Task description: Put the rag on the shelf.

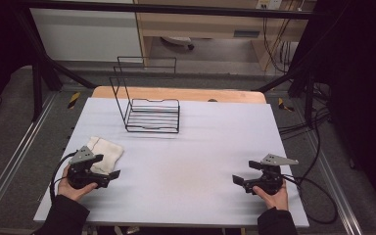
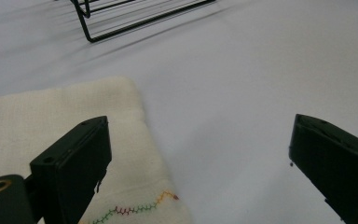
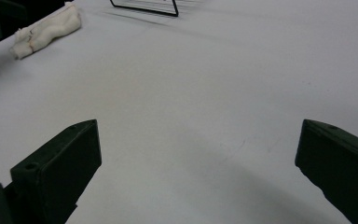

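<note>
Nothing started, far as visible. Your left claw [image 1: 108, 168] gapes wide, empty, one jaw over folded cloth [image 1: 105, 153] at surface [image 1: 196, 161] left. Your right claw [image 1: 245, 172] spread, empty. Wire rack [image 1: 149, 115] empty at far side; cloth untouched.

Grey floor [image 1: 14, 132] around the pale table [image 1: 200, 166] — wooden desk [image 1: 200, 22] and dangling cables [image 1: 274, 44] beyond, dimly lit.
</note>
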The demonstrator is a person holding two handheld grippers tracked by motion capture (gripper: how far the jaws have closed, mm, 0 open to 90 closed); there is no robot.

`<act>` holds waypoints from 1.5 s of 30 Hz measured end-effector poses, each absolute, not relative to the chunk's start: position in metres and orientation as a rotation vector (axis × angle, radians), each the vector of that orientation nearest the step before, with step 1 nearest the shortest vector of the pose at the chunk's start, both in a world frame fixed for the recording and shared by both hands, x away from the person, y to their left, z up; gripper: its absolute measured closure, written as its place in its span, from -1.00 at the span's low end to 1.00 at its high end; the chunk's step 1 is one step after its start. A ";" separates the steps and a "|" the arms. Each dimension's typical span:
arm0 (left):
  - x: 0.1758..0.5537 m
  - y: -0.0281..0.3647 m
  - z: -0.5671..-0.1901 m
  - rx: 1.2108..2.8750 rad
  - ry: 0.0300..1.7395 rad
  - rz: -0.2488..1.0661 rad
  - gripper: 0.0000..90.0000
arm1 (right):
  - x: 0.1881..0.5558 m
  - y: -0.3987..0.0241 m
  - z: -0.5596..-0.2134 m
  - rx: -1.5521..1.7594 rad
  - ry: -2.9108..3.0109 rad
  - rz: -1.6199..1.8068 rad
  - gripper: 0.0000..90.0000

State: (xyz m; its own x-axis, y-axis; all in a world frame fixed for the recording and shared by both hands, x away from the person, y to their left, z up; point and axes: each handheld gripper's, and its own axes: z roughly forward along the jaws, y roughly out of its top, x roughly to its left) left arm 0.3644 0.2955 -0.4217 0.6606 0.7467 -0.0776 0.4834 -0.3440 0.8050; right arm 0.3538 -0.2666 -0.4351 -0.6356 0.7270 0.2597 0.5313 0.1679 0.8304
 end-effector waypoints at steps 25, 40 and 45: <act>0.366 0.295 -0.422 2.065 1.067 0.508 -0.14 | 0.355 -0.265 -0.437 1.235 2.260 1.417 -0.98; 0.387 0.285 -0.435 2.123 1.151 0.502 0.47 | 0.355 -0.264 -0.439 1.238 2.269 1.402 -0.97; 0.390 0.286 -0.438 2.121 1.188 0.484 0.65 | 0.355 -0.264 -0.438 1.236 2.270 1.400 -0.97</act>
State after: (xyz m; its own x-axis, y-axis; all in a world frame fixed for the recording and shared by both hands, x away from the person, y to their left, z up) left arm 0.3903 0.2857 -0.4379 0.5209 0.8536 0.0036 0.6132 -0.3771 0.6941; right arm 0.3554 -0.2639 -0.4385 -0.6298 0.7383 0.2414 0.5471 0.2011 0.8126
